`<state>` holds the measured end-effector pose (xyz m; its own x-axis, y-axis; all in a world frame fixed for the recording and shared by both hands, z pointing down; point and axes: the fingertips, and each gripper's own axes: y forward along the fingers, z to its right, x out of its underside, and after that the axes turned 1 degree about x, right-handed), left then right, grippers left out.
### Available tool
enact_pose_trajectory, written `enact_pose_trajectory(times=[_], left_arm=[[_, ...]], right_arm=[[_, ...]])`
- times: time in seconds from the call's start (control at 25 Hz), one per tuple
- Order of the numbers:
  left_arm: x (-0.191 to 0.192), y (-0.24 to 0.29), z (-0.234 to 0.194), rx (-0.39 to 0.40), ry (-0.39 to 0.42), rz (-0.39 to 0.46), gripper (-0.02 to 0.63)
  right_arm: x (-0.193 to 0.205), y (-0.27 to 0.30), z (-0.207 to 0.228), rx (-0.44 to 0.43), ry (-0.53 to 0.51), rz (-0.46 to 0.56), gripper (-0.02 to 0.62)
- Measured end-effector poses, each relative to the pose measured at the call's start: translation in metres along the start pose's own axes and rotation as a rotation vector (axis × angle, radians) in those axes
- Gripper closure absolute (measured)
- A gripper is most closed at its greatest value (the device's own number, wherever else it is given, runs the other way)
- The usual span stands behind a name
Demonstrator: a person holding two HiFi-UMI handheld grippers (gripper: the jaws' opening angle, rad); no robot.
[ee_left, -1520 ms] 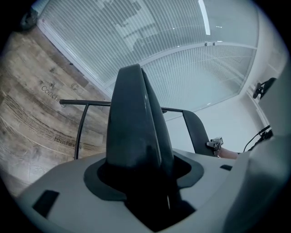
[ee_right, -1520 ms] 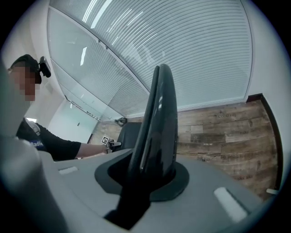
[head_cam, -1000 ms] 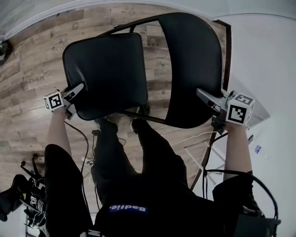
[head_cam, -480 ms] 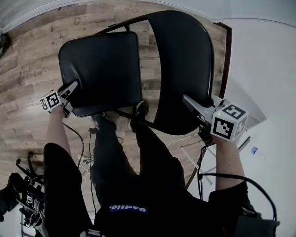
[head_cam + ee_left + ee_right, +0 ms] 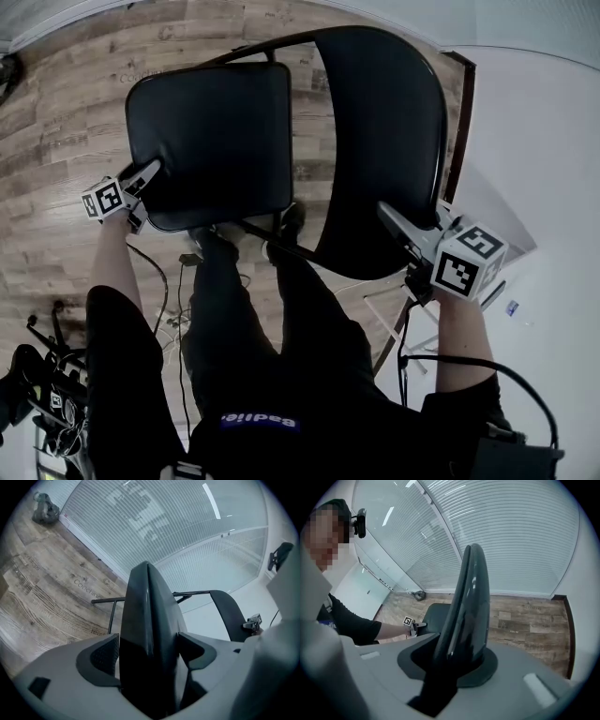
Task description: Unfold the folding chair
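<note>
The black folding chair stands unfolded in front of me, its seat (image 5: 211,141) to the left and its backrest (image 5: 380,141) to the right in the head view. My left gripper (image 5: 150,173) is at the seat's near left corner. Its jaws are opening, and the seat edge (image 5: 150,620) sits between them with a thin gap at the left pad (image 5: 105,656). My right gripper (image 5: 394,220) is shut on the backrest's lower right edge. The right gripper view shows the backrest (image 5: 468,602) rising on edge out of that gripper's jaws.
The person's legs and shoes (image 5: 281,225) stand just behind the chair on the wood floor (image 5: 56,141). Cables (image 5: 178,272) trail on the floor at the left. A white wall with a brown strip (image 5: 461,122) runs along the right. White blinds (image 5: 154,517) lie beyond the chair.
The right gripper has drawn down and left in the head view, bringing the backrest with it. The left gripper has stayed at the seat's corner, and the seat has shifted slightly.
</note>
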<state>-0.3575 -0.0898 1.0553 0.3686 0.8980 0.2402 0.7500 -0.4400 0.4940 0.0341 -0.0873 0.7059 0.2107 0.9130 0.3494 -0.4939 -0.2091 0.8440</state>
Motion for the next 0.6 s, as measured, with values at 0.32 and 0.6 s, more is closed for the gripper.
enact_pose_trajectory(times=[0.32, 0.6], left_arm=[[-0.008, -0.056, -0.017, -0.207, -0.030, 0.050, 0.230], [0.001, -0.100, 0.060, -0.160, -0.067, 0.122, 0.232]], right_arm=[[0.001, 0.001, 0.001, -0.008, -0.002, -0.001, 0.511], [0.002, 0.000, -0.003, -0.006, 0.007, -0.009, 0.509]])
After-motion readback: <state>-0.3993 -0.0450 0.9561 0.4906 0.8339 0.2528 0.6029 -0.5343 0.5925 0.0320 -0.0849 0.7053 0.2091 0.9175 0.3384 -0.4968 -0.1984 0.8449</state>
